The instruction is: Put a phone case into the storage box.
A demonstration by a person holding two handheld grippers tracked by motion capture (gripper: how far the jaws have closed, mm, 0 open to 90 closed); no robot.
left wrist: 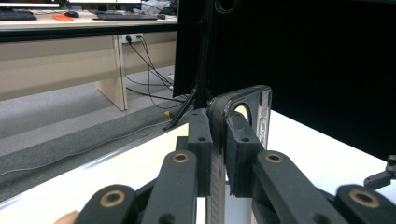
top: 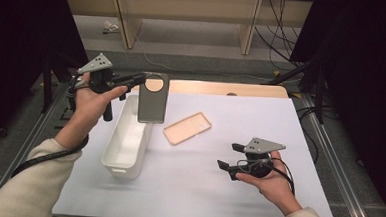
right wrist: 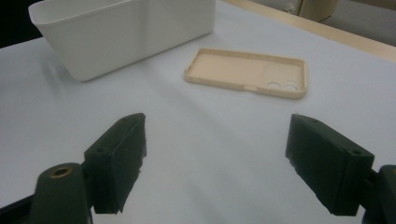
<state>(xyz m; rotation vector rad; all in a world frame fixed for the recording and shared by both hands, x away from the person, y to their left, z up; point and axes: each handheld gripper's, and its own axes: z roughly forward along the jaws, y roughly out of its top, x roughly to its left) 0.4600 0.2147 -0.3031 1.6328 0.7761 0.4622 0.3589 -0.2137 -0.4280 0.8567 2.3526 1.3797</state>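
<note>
Grey case up, heading for the bin

Left gripper [top: 138, 79] clamps the grey phone case [top: 153, 97] at upper left, over the white bin [top: 109, 155]; next, lower and release. Right gripper [top: 230, 156] idles, jaws apart.

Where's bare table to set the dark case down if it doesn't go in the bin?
The right half of the white table is bare beyond the beige phone case, and so is the front strip before the white plastic bin. It is crowded between bin and beige case, where the left gripper holds the dark grey phone case. The right gripper hovers open.
</note>
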